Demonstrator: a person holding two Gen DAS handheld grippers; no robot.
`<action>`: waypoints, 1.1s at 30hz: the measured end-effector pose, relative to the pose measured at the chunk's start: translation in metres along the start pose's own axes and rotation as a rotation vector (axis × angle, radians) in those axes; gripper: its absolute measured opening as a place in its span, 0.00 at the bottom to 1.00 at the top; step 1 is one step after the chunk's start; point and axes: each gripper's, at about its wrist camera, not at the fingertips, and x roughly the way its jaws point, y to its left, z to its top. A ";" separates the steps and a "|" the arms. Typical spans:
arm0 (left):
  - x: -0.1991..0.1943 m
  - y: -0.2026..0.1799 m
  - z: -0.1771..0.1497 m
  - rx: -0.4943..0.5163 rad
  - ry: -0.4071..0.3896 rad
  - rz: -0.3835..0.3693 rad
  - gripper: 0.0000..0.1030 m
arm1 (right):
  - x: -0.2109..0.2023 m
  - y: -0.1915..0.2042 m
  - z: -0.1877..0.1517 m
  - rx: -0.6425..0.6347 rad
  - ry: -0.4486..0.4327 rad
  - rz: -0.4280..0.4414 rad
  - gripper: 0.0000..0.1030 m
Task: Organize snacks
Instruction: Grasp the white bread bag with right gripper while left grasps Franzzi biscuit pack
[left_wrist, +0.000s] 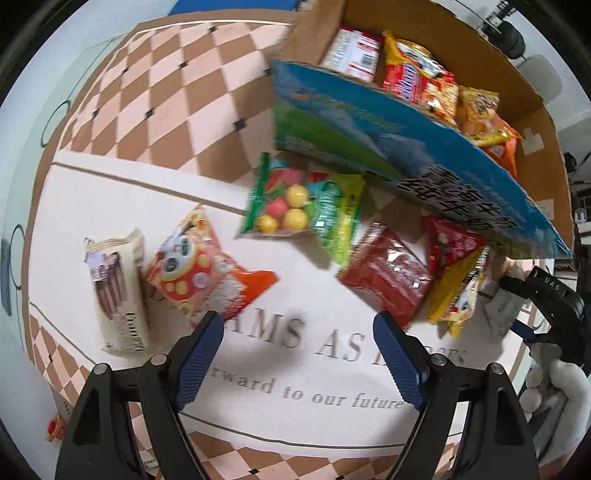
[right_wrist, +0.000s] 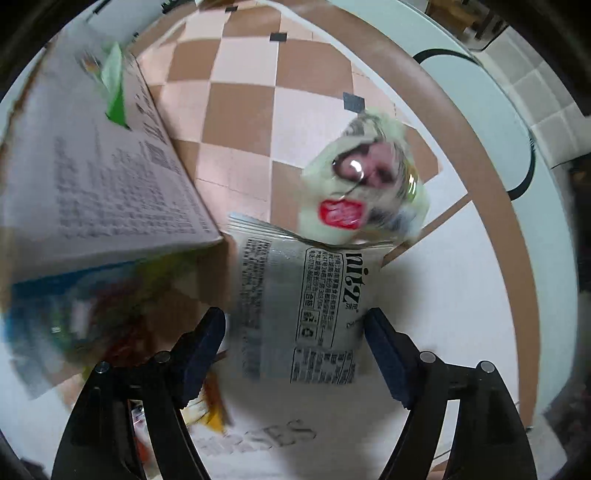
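Note:
In the left wrist view my left gripper (left_wrist: 299, 354) hangs open and empty over the white mat (left_wrist: 110, 199). Beyond it lie a cream wafer pack (left_wrist: 118, 291), an orange panda pack (left_wrist: 201, 269), a green gumball bag (left_wrist: 284, 199), a red pack (left_wrist: 386, 277) and a yellow pack (left_wrist: 458, 295). The cardboard box (left_wrist: 406, 147) at the upper right holds several snacks. In the right wrist view my right gripper (right_wrist: 295, 350) holds a grey-white printed pack (right_wrist: 303, 306), a pad on each side edge. A blurred pale green pack (right_wrist: 369, 192) shows beyond it.
The box's printed wall (right_wrist: 92, 184) stands close on the right gripper's left. A person's white-gloved hand (left_wrist: 554, 391) holds the right gripper (left_wrist: 546, 295) at the right edge of the left wrist view. The checkered cloth (left_wrist: 166, 110) ends at a pale rim (right_wrist: 535, 110).

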 end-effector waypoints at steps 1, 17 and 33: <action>0.000 0.007 -0.001 -0.012 -0.001 0.004 0.80 | -0.002 0.007 -0.001 -0.013 -0.014 -0.025 0.77; 0.006 0.141 -0.017 -0.226 0.059 0.081 0.80 | -0.003 0.074 -0.120 -0.542 0.180 -0.119 0.76; 0.050 0.173 -0.015 -0.205 0.120 0.110 0.56 | 0.007 0.090 -0.120 -0.618 0.195 -0.151 0.74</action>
